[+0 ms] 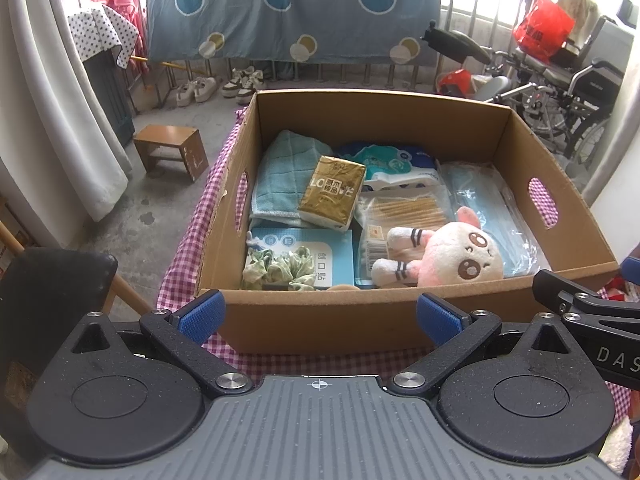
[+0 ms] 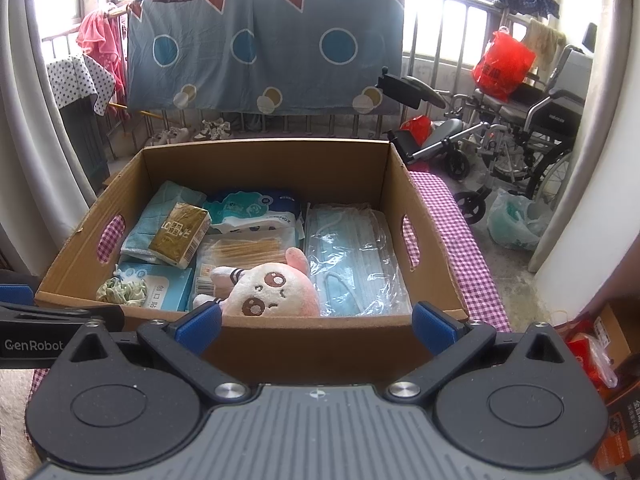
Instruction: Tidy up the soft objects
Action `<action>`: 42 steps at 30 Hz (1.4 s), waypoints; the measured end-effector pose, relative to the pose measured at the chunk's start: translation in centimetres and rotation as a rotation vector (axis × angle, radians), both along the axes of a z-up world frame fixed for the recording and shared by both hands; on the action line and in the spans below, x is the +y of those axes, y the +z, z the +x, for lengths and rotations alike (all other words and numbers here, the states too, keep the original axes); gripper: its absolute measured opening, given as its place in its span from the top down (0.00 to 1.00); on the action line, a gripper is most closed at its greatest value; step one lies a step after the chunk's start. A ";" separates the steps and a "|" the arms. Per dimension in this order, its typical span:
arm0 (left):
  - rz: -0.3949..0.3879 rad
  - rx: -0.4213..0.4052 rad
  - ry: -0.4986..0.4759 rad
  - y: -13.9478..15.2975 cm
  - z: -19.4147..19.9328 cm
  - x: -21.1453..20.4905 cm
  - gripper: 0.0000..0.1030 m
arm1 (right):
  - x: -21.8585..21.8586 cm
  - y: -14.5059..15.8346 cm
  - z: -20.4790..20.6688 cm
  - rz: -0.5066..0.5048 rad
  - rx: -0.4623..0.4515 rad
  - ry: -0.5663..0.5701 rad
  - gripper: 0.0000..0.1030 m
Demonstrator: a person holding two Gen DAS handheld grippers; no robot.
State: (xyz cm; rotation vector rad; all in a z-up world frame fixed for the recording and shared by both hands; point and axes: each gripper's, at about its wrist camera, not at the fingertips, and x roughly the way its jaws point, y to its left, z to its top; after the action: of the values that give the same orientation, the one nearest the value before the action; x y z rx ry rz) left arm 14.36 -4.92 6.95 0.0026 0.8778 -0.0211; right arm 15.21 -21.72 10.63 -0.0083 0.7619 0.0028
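Note:
A brown cardboard box [image 1: 400, 320] [image 2: 320, 340] sits on a pink checked cloth [image 1: 188, 216] [image 2: 468, 248]. Inside lie a pink and white plush toy [image 1: 444, 256] [image 2: 272, 288], a green scrunchie [image 1: 276, 268] [image 2: 122, 290], a teal towel [image 1: 280, 168] [image 2: 160, 208], a gold tissue pack [image 1: 332, 192] [image 2: 180, 236], a bag of face masks [image 1: 488, 208] [image 2: 356, 256], cotton swabs [image 1: 404, 212] [image 2: 244, 248] and a wipes pack [image 1: 388, 164] [image 2: 252, 208]. My left gripper [image 1: 320, 316] and right gripper [image 2: 318, 326] both hover open in front of the box's near wall, holding nothing.
A small wooden stool [image 1: 172, 152] stands on the floor at left. Wheelchairs [image 2: 516, 136] and a red bag [image 2: 502, 64] crowd the right. A blue sheet [image 2: 264, 44] hangs on the railing behind, with shoes [image 1: 220, 86] beneath. Red packets [image 2: 588, 356] lie at right.

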 end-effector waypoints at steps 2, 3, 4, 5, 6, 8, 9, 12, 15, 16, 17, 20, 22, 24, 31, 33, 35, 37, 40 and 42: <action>-0.001 0.000 0.001 0.0 0.0 0.0 0.01 | 0.0 0.0 0.0 -0.002 -0.001 0.001 0.00; -0.001 0.000 0.001 0.0 0.0 0.0 0.01 | 0.0 0.0 0.0 -0.003 -0.001 0.001 0.00; 0.000 0.001 0.001 0.0 0.0 0.0 0.01 | 0.0 0.0 0.0 -0.003 -0.001 0.001 0.00; 0.000 0.001 0.001 0.0 0.0 0.0 0.01 | 0.0 0.0 0.0 -0.002 -0.001 0.001 0.00; -0.001 0.001 0.002 0.0 0.0 0.0 0.01 | 0.0 0.0 0.0 -0.001 -0.001 0.000 0.00; -0.001 0.001 0.001 0.0 0.0 0.0 0.01 | 0.1 0.0 0.0 -0.001 0.000 0.000 0.00; -0.002 0.001 0.002 0.0 0.0 0.0 0.01 | 0.1 0.0 0.0 -0.001 0.000 0.000 0.00; -0.001 0.002 0.002 0.0 0.0 0.0 0.01 | 0.0 0.0 0.0 0.000 0.000 0.000 0.00; -0.001 0.001 0.002 0.0 0.0 0.1 0.01 | 0.1 0.0 0.0 -0.001 -0.001 0.000 0.00; -0.002 0.002 0.002 0.0 0.0 0.1 0.01 | 0.1 0.0 0.0 -0.002 -0.001 0.001 0.00; -0.003 0.002 0.002 0.0 0.0 0.1 0.01 | 0.1 0.0 0.0 -0.003 0.000 0.001 0.00; -0.003 0.001 0.004 0.0 -0.1 0.0 0.01 | 0.1 0.0 0.0 -0.007 -0.001 0.001 0.00; -0.004 0.003 0.004 -0.1 -0.1 0.1 0.01 | 0.1 0.0 0.0 -0.006 -0.001 0.001 0.00; -0.004 0.003 0.005 -0.1 -0.2 0.0 0.01 | 0.1 0.0 -0.1 -0.006 -0.001 0.002 0.00; -0.006 0.005 0.006 -0.2 -0.2 0.0 0.01 | 0.1 0.0 -0.1 -0.006 -0.001 0.001 0.00; -0.006 0.007 0.008 -0.2 -0.3 0.0 0.01 | 0.1 0.0 0.0 -0.006 0.000 0.001 0.00; -0.006 0.007 0.008 -0.2 -0.3 0.0 0.01 | 0.1 0.0 0.0 -0.006 -0.001 0.002 0.00; -0.006 0.007 0.008 -0.2 -0.3 0.0 0.01 | 0.1 0.0 0.0 -0.006 -0.001 0.002 0.00; -0.006 0.007 0.008 -0.2 -0.3 0.0 0.01 | 0.1 0.0 0.0 -0.007 -0.001 0.002 0.00; -0.007 0.008 0.009 -0.2 -0.3 0.0 0.01 | 0.1 0.0 0.0 -0.008 -0.001 0.003 0.00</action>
State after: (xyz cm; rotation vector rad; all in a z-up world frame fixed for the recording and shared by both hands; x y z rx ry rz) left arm 14.08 -4.88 6.78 -0.0083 0.8859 -0.0161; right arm 15.20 -21.63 10.63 -0.0166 0.7610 0.0024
